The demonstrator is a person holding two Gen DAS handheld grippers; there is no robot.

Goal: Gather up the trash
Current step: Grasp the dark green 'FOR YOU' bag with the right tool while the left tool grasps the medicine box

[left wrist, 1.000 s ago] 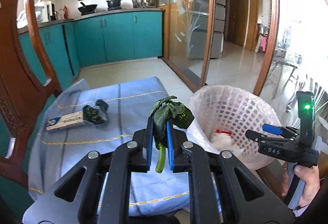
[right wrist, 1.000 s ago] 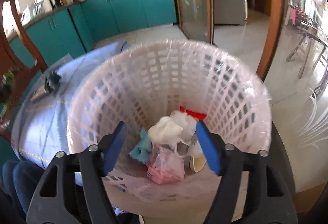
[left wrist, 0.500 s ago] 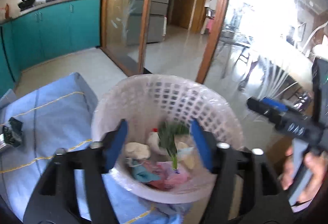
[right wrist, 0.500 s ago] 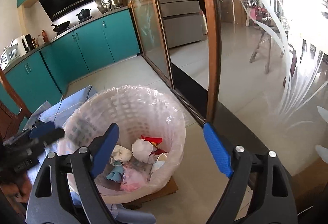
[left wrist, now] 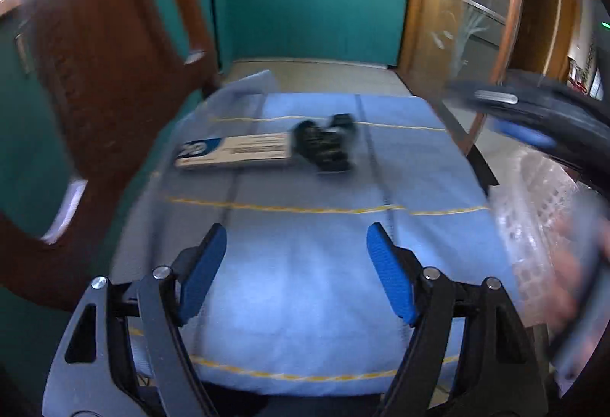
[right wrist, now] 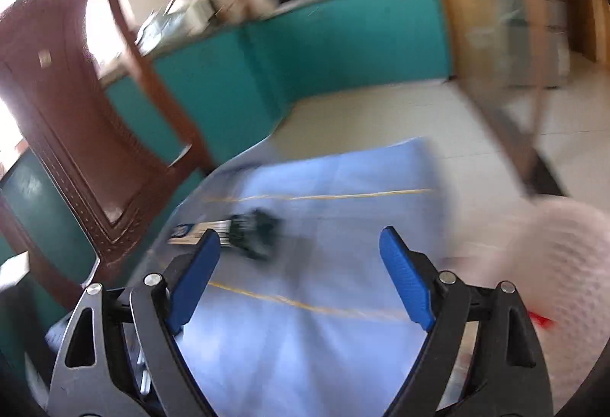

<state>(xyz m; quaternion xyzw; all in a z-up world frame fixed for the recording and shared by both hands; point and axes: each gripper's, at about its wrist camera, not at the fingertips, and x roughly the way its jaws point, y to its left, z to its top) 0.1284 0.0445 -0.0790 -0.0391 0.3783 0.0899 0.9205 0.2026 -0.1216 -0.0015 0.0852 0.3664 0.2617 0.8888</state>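
Note:
A white and blue toothpaste box (left wrist: 236,152) lies on the blue tablecloth (left wrist: 324,264), touching a crumpled black wrapper (left wrist: 324,146) on its right. Both also show blurred in the right wrist view: the box (right wrist: 198,228) and the wrapper (right wrist: 253,228). My left gripper (left wrist: 297,272) is open and empty above the near part of the cloth. My right gripper (right wrist: 299,276) is open and empty; it also shows at the right edge of the left wrist view (left wrist: 533,115). The white mesh trash basket (right wrist: 568,264) stands at the right (left wrist: 533,211).
A carved wooden chair back (left wrist: 95,73) rises close on the left, also in the right wrist view (right wrist: 76,111). Teal kitchen cabinets (left wrist: 312,20) stand behind the table. A glass sliding door with a wooden frame (left wrist: 476,16) is at the right.
The green vegetable left my left gripper and dropped into the basket. Both grippers have swung left from the basket to face the tablecloth with the box and wrapper.

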